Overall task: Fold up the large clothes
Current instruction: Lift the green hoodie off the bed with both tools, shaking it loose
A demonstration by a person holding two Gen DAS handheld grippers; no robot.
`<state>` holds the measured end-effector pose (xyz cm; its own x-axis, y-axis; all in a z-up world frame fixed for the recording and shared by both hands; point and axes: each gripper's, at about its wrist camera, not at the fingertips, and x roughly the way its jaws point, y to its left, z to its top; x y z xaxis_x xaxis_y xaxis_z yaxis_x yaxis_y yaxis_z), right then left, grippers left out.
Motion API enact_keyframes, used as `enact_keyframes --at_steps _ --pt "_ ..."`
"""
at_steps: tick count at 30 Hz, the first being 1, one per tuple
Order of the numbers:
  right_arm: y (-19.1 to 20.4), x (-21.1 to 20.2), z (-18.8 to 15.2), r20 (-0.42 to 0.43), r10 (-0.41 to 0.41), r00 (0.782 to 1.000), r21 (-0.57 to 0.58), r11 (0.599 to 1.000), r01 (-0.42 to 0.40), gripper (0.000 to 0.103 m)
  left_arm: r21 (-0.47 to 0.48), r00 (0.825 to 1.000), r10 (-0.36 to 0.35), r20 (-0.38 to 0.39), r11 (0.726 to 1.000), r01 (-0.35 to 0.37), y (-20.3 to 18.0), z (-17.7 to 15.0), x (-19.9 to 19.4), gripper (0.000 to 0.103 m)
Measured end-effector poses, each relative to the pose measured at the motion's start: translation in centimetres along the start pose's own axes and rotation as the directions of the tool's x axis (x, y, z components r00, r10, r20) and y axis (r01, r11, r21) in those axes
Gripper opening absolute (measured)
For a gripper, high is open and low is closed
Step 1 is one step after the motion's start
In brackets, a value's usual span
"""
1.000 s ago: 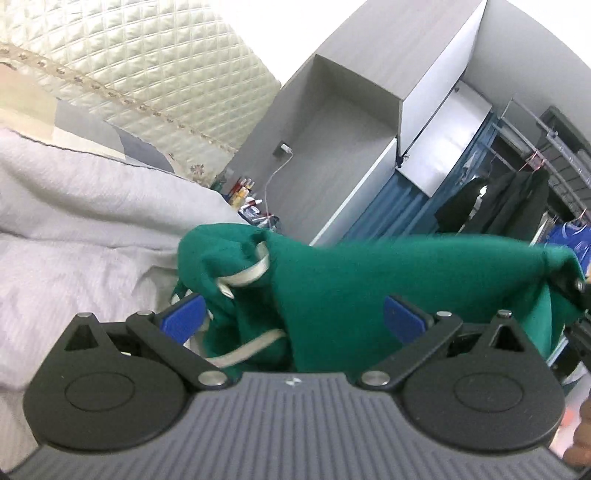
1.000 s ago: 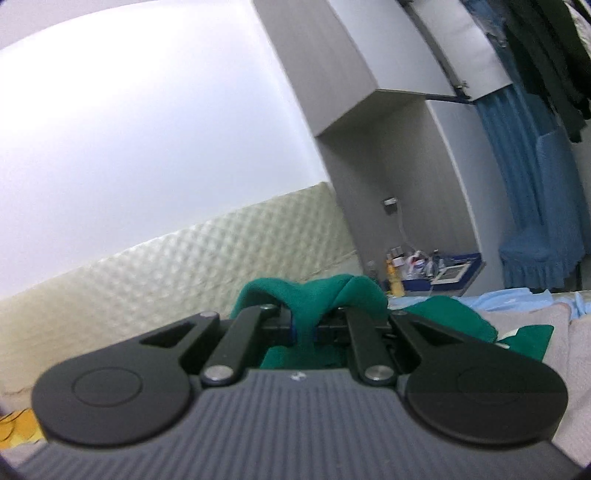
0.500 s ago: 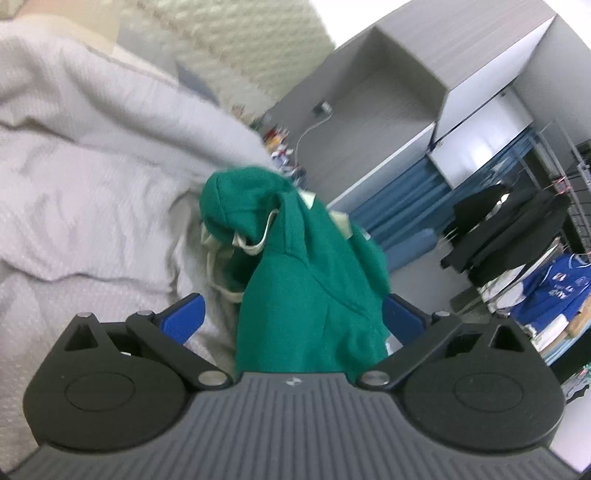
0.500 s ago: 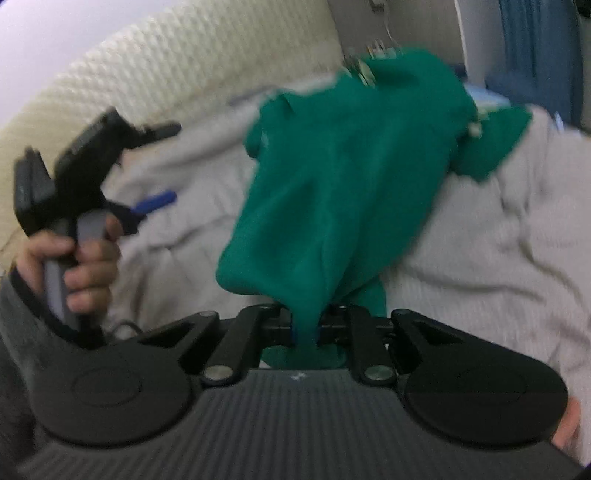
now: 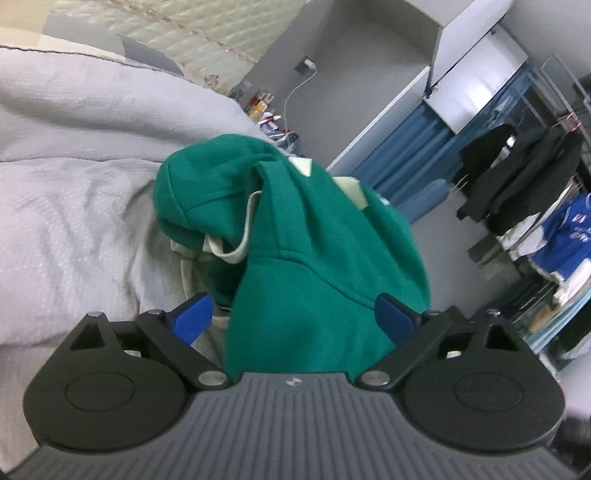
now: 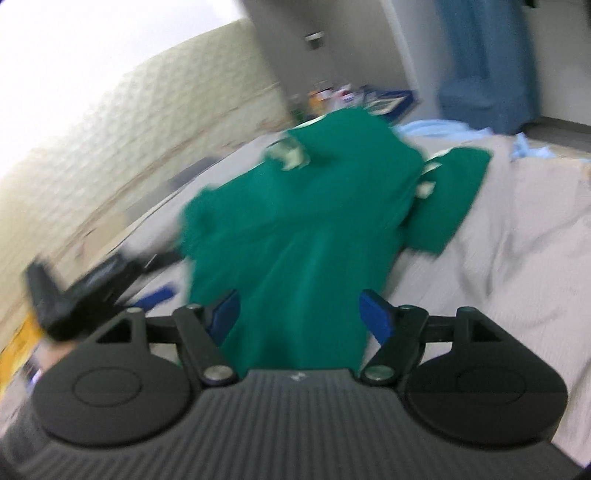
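A green hoodie (image 5: 295, 236) with cream drawstrings lies bunched on the grey bed cover (image 5: 66, 184). My left gripper (image 5: 293, 317) is open, with its blue pads on either side of the cloth, which runs between them. In the right wrist view the hoodie (image 6: 303, 221) spreads over the bed, blurred by motion. My right gripper (image 6: 301, 314) is open, and the cloth passes between its spread blue pads. The left gripper (image 6: 85, 288) shows at the left of that view, held in a hand.
A quilted headboard (image 5: 166, 22) lies behind the bed. A grey cabinet (image 5: 369, 66) and a cluttered bedside shelf (image 5: 269, 118) stand past the bed's edge. A rack of hanging clothes (image 5: 524, 177) is at the right. Light blue cloth (image 6: 436, 129) lies at the bed's far side.
My right gripper has opened and let go of the hoodie, which has dropped onto the bed. My left gripper has stayed open while the cloth sank and bunched in front of it.
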<state>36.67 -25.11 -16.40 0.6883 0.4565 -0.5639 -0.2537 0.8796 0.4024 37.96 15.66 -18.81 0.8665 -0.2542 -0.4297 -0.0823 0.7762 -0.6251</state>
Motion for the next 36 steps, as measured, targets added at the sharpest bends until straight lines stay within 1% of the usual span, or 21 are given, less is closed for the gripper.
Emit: enact_keyframes --at_steps 1,2,3,6,8,11,12,15,17,19,21,22,23,24,25,26,27,29,30,34,36 --pt "-0.7 1.0 0.6 0.006 -0.015 1.000 0.039 0.999 0.015 0.074 -0.007 1.000 -0.004 -0.006 1.000 0.004 0.3 0.1 0.8 0.093" --pt "-2.1 2.7 1.4 0.023 -0.010 1.000 0.108 0.994 0.007 0.076 -0.021 1.000 -0.016 -0.013 1.000 0.015 0.7 0.2 1.5 0.092" --pt "-3.2 3.9 1.8 0.046 0.007 0.999 0.149 0.989 -0.013 0.082 -0.033 1.000 -0.026 -0.016 0.999 0.025 1.1 0.2 2.1 0.088" --pt "-5.9 7.2 1.8 0.080 -0.004 0.997 0.200 0.980 -0.013 0.083 -0.054 0.997 -0.068 -0.032 0.996 0.066 2.2 0.0 3.5 0.079" --pt "-7.4 9.0 1.1 0.063 0.045 0.997 0.244 0.968 -0.059 0.083 -0.052 0.995 -0.092 -0.045 0.995 0.090 2.5 0.0 4.7 0.074" --pt "-8.7 10.9 0.2 0.036 0.099 0.994 0.310 0.945 -0.106 0.087 -0.053 0.993 -0.102 -0.063 0.994 0.098 2.5 0.2 6.0 0.066" --pt "-9.2 11.5 0.0 0.035 0.117 0.992 0.333 0.935 -0.123 0.087 -0.032 0.992 -0.111 -0.060 0.993 0.110 2.3 0.2 6.1 0.062" --pt "-10.2 12.6 -0.6 0.042 0.199 0.979 0.406 0.892 -0.198 0.087 0.035 0.993 -0.111 -0.043 0.993 0.112 1.9 0.0 6.6 0.050" --pt "-10.0 12.4 -1.3 0.037 0.244 0.969 0.455 0.859 -0.234 0.087 0.035 0.990 -0.131 -0.056 0.990 0.133 1.8 0.0 6.8 0.044" --pt "-10.2 12.7 -1.7 0.039 0.271 0.962 0.493 0.832 -0.255 0.088 0.053 0.988 -0.147 -0.046 0.987 0.150 1.4 0.2 6.7 0.032" --pt "-10.1 12.6 -1.8 0.049 0.305 0.951 0.515 0.808 -0.286 0.068 0.045 0.985 -0.168 -0.045 0.984 0.170 1.3 0.3 6.5 0.025" --pt "-9.8 12.2 -1.8 0.052 0.302 0.952 0.512 0.810 -0.285 0.064 0.032 0.982 -0.182 -0.041 0.983 0.183 1.3 0.3 6.2 0.022" --pt "-9.5 11.8 -1.6 0.055 0.292 0.955 0.498 0.821 -0.280 0.051 0.021 0.981 -0.189 -0.039 0.982 0.190 1.0 0.4 6.2 0.022" --pt "-8.9 11.2 -1.4 0.056 0.276 0.960 0.469 0.841 -0.269 0.034 0.015 0.980 -0.197 -0.041 0.980 0.197 0.8 0.6 5.9 0.020" --pt "-8.5 10.8 -1.3 0.061 0.268 0.961 0.445 0.855 -0.266 0.025 0.019 0.981 -0.189 -0.045 0.982 0.190 0.6 0.5 5.6 0.019" --pt "-8.1 10.2 -1.0 0.072 0.258 0.963 0.422 0.867 -0.264 0.019 0.024 0.984 -0.173 -0.048 0.984 0.174 0.3 0.5 5.2 0.018" --pt "-7.5 9.4 -0.7 0.080 0.245 0.966 0.399 0.881 -0.256 0.015 0.025 0.985 -0.169 -0.046 0.985 0.170 0.1 0.4 4.8 0.017" --pt "-6.5 7.7 -0.4 0.103 0.244 0.964 0.349 0.899 -0.265 0.014 0.012 0.982 -0.188 -0.021 0.982 0.188 -0.1 0.0 3.4 0.016" --pt "-5.8 6.5 -0.4 0.127 0.253 0.959 0.320 0.905 -0.281 0.013 0.009 0.978 -0.208 -0.005 0.978 0.208 -0.3 -0.1 2.5 0.015" --pt "-4.7 2.4 -1.2 0.187 0.299 0.936 0.299 0.890 -0.345 0.013 0.010 0.966 -0.254 0.051 0.967 0.254 -1.0 -0.6 -1.6 0.013" --pt "-3.8 0.2 -1.8 0.198 0.314 0.929 0.264 0.896 -0.359 0.012 -0.021 0.962 -0.264 0.063 0.964 0.266 -1.2 -1.0 -3.6 0.012"
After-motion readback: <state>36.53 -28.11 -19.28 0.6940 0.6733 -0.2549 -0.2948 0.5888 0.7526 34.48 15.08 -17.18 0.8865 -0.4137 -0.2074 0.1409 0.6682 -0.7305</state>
